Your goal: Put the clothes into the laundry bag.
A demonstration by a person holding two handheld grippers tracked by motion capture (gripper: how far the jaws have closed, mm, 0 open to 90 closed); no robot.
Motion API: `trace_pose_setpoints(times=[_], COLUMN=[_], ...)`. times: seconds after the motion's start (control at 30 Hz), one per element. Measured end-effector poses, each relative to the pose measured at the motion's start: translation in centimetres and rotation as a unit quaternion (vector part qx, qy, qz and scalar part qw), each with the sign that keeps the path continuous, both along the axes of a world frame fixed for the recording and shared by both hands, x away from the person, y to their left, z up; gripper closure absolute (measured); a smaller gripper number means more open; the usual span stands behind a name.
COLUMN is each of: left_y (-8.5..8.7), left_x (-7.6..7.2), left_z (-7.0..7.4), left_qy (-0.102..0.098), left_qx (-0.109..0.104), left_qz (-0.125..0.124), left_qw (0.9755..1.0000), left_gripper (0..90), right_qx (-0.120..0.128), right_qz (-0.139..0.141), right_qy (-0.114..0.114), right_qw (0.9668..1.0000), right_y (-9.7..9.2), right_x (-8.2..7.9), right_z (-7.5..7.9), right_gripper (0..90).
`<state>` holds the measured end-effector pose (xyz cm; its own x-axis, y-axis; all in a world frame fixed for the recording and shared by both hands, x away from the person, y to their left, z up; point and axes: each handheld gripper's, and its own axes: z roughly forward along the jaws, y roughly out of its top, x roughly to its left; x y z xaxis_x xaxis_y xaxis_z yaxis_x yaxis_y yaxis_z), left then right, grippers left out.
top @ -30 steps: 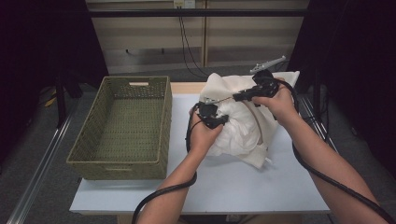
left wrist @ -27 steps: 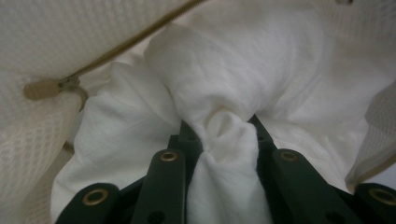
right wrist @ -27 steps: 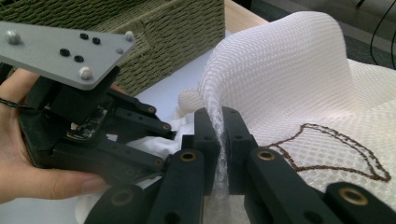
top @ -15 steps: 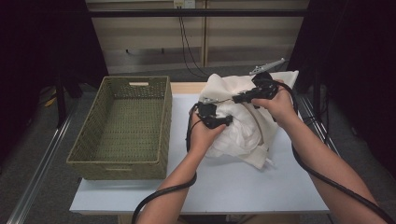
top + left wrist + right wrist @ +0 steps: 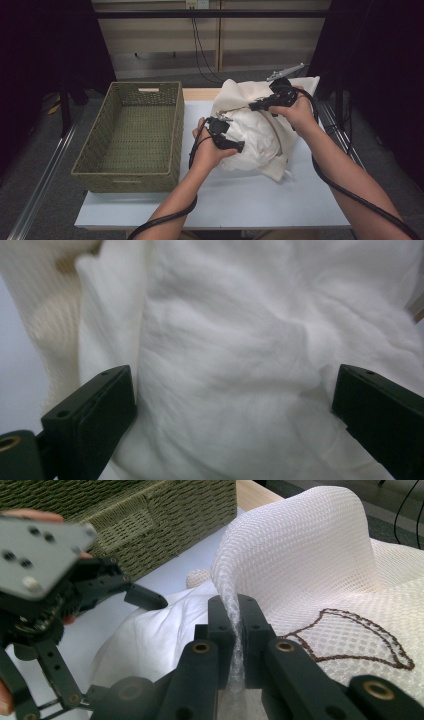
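A white mesh bag [image 5: 239, 93] with a brown embroidered outline lies on the white table [image 5: 250, 200], with white cloth [image 5: 260, 136] bulging from its mouth. My right gripper [image 5: 253, 106] is shut on the bag's raised mesh edge [image 5: 234, 615] and holds it up. My left gripper [image 5: 239, 146] has just been opening its jaws. They now stand wide apart [image 5: 235, 405], with the white cloth [image 5: 235, 340] between them and mesh [image 5: 47, 315] to one side. The pads do not press the cloth. The right gripper view has the left gripper [image 5: 147, 599] beside the cloth [image 5: 155, 630].
A green woven basket [image 5: 176, 125] stands empty on the table's left part, close to the bag; its wall [image 5: 150, 510] also appears in the right gripper view. Bare table lies in front of the bag. Cables trail from both grippers.
My left gripper's jaws have opened off the white cloth, and the hand has shifted slightly toward the near side. The right gripper keeps its hold on the mesh edge, unmoved.
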<state>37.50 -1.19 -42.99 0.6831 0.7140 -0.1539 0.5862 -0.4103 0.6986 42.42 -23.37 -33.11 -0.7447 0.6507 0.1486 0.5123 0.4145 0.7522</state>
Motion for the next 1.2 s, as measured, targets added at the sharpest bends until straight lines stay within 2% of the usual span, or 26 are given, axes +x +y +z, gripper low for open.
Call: trace_pose_setpoints(times=[0.07, 0.17, 0.3, 0.4, 0.47, 0.5, 0.53, 0.6, 0.67, 0.73, 0.8, 0.87, 0.9, 0.97, 1.03, 1.2], left_y=[-0.3, -0.7, -1.1, -1.2, -1.0, -0.9, -0.8, -0.7, -0.9, -0.8, -0.7, -0.7, -0.8, -1.0, -1.7, -3.1], left_x=[-0.1, -0.1, 0.0, -0.1, 0.0, 0.1, 0.2, 0.3, 0.2, 0.4, 0.8, 1.1, 1.2, 1.4, 1.4, 1.7], left_z=[-1.0, -2.5, -4.0, -4.1, -3.9, -3.9, -3.9, -3.7, -3.5, -3.2, -2.6, -1.8, -1.5, -0.9, -0.8, -1.5], left_qy=[0.009, 0.022, 0.026, 0.018, 0.004, 0.011, 0.018, 0.029, 0.033, 0.039, 0.036, 0.023, 0.022, 0.018, 0.016, 0.012], left_qx=[0.011, 0.019, 0.011, 0.025, 0.037, 0.025, 0.016, 0.012, 0.003, -0.018, -0.036, -0.048, -0.065, -0.069, -0.074, -0.100], left_qz=[0.000, -0.014, -0.018, -0.011, -0.015, -0.003, -0.005, 0.003, 0.008, 0.015, 0.018, 0.021, 0.026, 0.020, 0.012, 0.016], left_qw=[0.9999, 0.9995, 0.9994, 0.9995, 0.9992, 0.9996, 0.9997, 0.9995, 0.9994, 0.9990, 0.9985, 0.9984, 0.9973, 0.9973, 0.9970, 0.9948], left_gripper=[3.1, 3.5, 8.5, 22.6, 44.5, 57.8, 65.5, 72.1, 73.9, 75.0, 75.5, 75.7, 75.8, 75.8, 75.8, 75.8], right_qx=[-0.001, -0.001, 0.001, 0.001, 0.003, 0.003, 0.003, 0.001, 0.001, 0.003, 0.010, 0.013, 0.013, 0.014, 0.017, 0.017], right_qz=[-0.003, -0.001, 0.000, -0.001, -0.001, -0.001, -0.001, 0.002, 0.000, 0.001, -0.002, -0.001, -0.001, -0.002, -0.009, -0.006], right_qy=[0.002, 0.001, 0.003, 0.004, 0.008, 0.007, 0.007, 0.003, 0.004, 0.009, 0.012, 0.012, 0.012, 0.011, 0.012, 0.013], right_qw=[1.0000, 1.0000, 1.0000, 1.0000, 1.0000, 1.0000, 1.0000, 1.0000, 1.0000, 1.0000, 0.9999, 0.9998, 0.9998, 0.9998, 0.9997, 0.9998], right_y=[0.0, 0.0, -0.3, -0.3, -0.3, -0.2, -0.1, 0.0, 0.0, -0.1, -0.3, -0.4, -0.4, -0.5, -0.5, -0.4], right_x=[0.0, -0.1, -0.1, -0.1, -0.1, -0.1, -0.2, -0.3, -0.4, -0.5, -0.5, -0.6, -0.6, -0.6, -0.7, -1.0], right_z=[0.0, 0.0, -0.1, -0.2, -0.3, -0.3, -0.3, -0.3, -0.3, -0.5, -0.6, -0.6, -0.6, -0.6, -0.5, -0.4], right_gripper=[87.3, 87.3, 87.3, 87.3, 87.4, 87.4, 87.4, 87.4, 87.4, 87.4, 87.4, 87.4, 87.4, 87.4, 87.4, 87.5])
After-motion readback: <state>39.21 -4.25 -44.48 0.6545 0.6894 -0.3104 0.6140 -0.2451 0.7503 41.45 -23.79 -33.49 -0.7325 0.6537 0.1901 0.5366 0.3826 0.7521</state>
